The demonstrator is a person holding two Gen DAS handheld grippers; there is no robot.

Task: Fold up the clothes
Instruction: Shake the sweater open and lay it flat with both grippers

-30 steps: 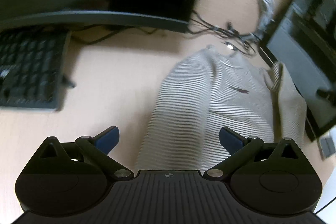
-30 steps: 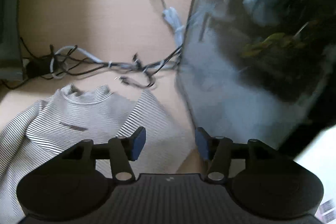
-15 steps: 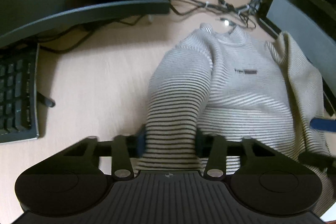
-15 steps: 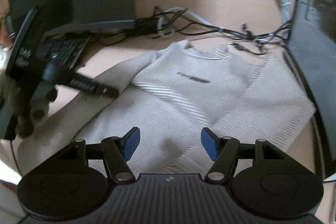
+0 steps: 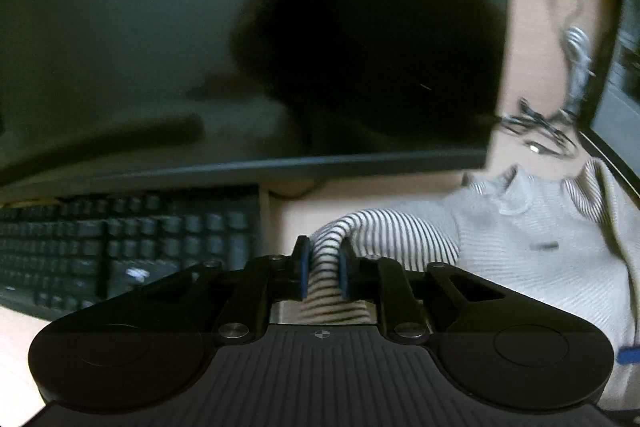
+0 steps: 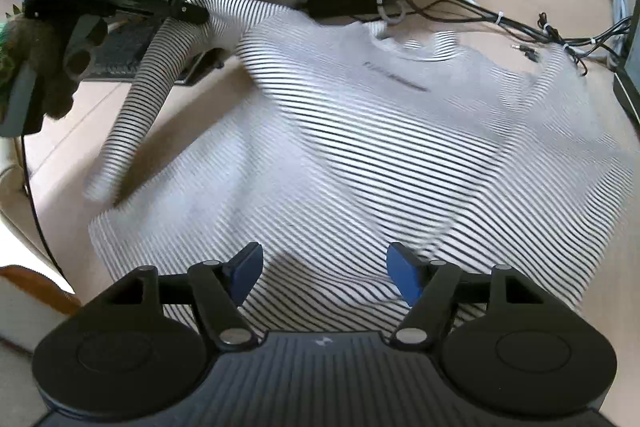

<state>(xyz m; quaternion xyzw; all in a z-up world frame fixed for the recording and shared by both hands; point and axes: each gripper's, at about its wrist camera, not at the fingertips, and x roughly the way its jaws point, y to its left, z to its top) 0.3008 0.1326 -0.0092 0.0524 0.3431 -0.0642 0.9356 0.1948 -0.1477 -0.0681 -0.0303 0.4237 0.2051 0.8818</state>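
Observation:
A black-and-white striped sweater lies spread on the light wooden desk, collar toward the back. My left gripper is shut on its left sleeve and holds it lifted off the desk. In the right wrist view that sleeve arches up from the shoulder, pinched by the left gripper, with its cuff hanging down. My right gripper hovers open over the sweater's lower front, nothing between its blue pads.
A large dark monitor fills the back left, with a black keyboard under it. A tangle of cables lies behind the collar. A second dark screen stands at the right edge.
My left gripper closed on the sleeve and lifted it up and leftward, toward the monitor. My right gripper swung from the right screen to over the sweater's lower front, staying open.

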